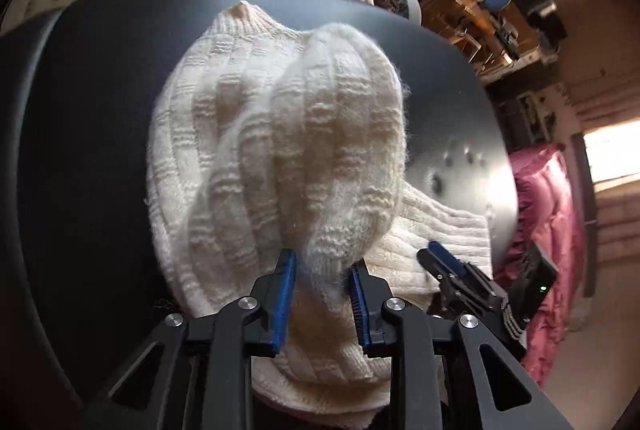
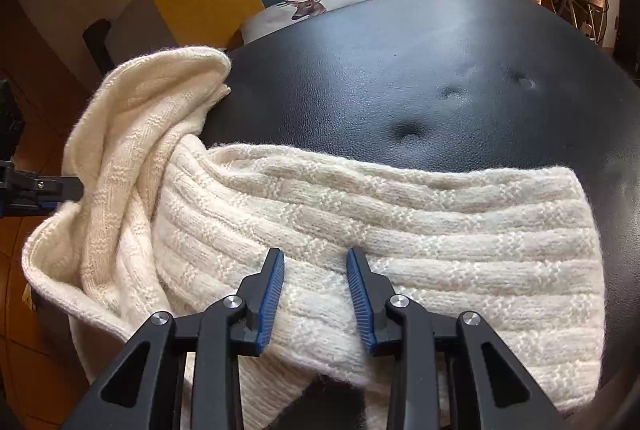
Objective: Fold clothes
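**Two grippers working one cream knit**

Both tools are over the black padded worktop [image 2: 400, 61] right now, and the cream knitted garment [image 2: 400, 230] is lying across its near edge, one end spreading flat to the right, the other bunching up at the left.

Left gripper [image 1: 322, 266] is doing the lifting: its blue-padded fingers [image 1: 285, 294] are pinching a thick bunch of wool between them, and the fabric is billowing up ahead of the camera in a tall, rounded hump. Right gripper [image 2: 316, 270] is sitting low over the flat stretch, fingers [image 2: 272, 294] apart, the knit running underneath and between them. Whether they are biting into it yet, I cannot tell; they look spread, not closed.

Now, handling. This looks like chunky ribbed wool: soft, floppy, fuzzy on the surface, with no stiffness of its own, so it is going to sag and drape wherever it is unsupported. It is probably light enough to lift but stretchy, so a pull from a single point would likely drag it out of shape. Best bet is taking hold at an edge or corner, through a full doubled layer rather than a few loose strands, one grip at each end of the fold line.
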